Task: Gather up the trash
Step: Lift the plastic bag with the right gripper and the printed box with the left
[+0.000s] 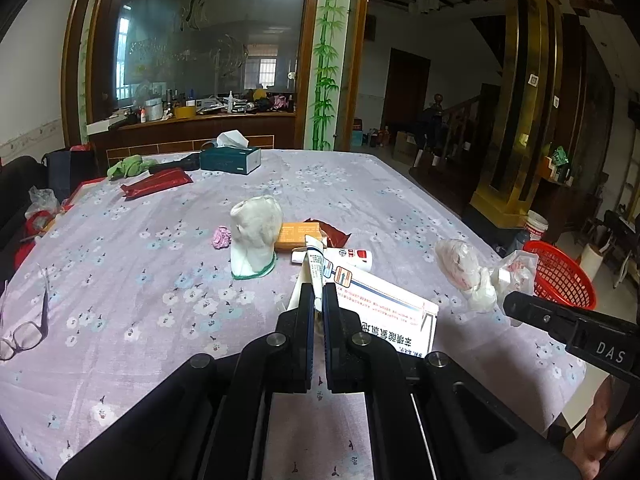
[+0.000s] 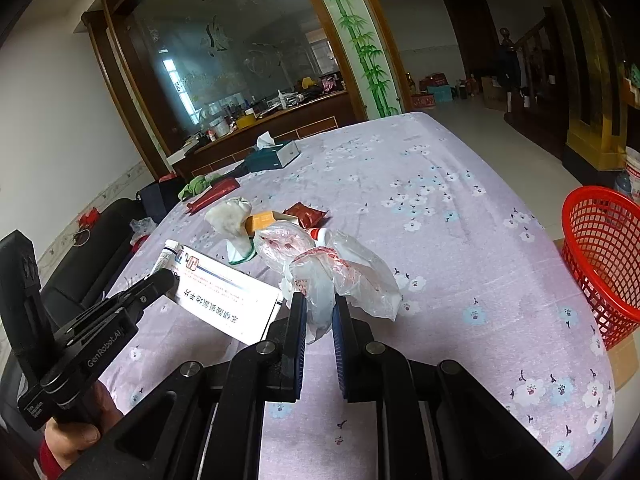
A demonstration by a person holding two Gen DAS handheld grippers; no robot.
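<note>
Black linkages fill the foreground of both wrist views, and from them the left gripper (image 1: 319,300) has its jaws pressed nearly together on the crimped tail of a white ointment tube (image 1: 316,268), which slants up and away from the fingertips over the near end of a white medicine box (image 1: 384,312) lying just to their right. The right gripper (image 2: 319,312) pinches the lower folds of a crumpled clear plastic bag (image 2: 352,276), with the bulk of the bag billowing just beyond and to the right of its tips. Ahead of the left tongs, a little farther out on the flowered tablecloth (image 1: 120,280), lie a white pouch-like wrapper (image 1: 256,236), an orange box (image 1: 296,236), a dark red wrapper (image 1: 332,236) and a small pink wad (image 1: 221,237). Far beyond them sit a tissue box (image 1: 232,158) and a pair of glasses (image 1: 24,328) off to the left, which I judge are not trash. Off the table edge, well to the right of the right tongs, stands the red mesh basket (image 2: 604,256), the likely destination. To do this step well, I would keep both pinches firm, lift clear of the cloth before swinging right so the box is not dragged, and let go only once each piece hangs over the basket's mouth, since the thin bag may slip or snag.
</note>
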